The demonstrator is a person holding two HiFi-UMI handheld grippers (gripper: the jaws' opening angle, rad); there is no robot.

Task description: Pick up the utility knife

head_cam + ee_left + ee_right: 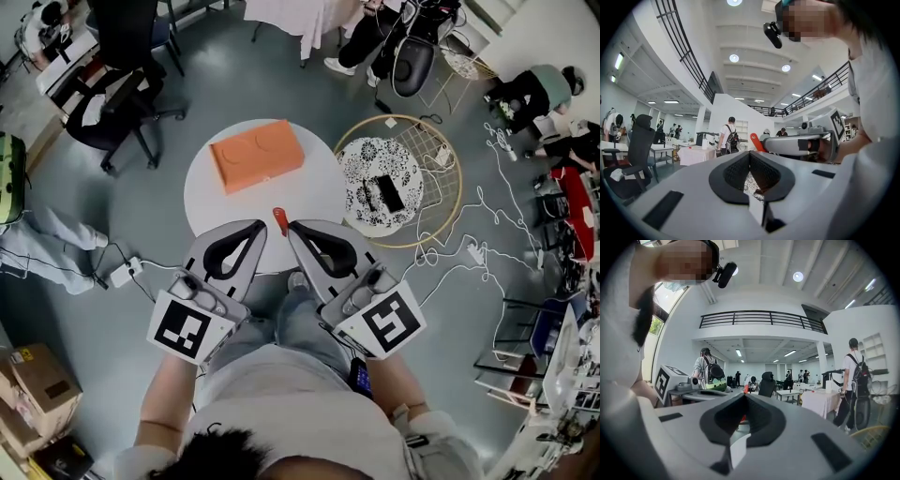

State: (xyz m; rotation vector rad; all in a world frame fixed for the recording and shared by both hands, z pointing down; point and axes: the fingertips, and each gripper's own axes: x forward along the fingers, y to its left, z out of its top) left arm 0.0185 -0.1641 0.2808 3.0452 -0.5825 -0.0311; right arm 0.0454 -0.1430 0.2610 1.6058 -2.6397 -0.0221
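Closest to the person's body, the left gripper (253, 230) and right gripper (298, 231) are held side by side over the near edge of the round white table (211, 192), tips angled toward each other. Each has its jaws closed tip to tip with nothing caught between them. The red utility knife (279, 221) lies on the table in the gap between the two tips, apart from both. Farther back on the table sits an orange box (256, 155), and to the right stands a round wire basket (448, 192).
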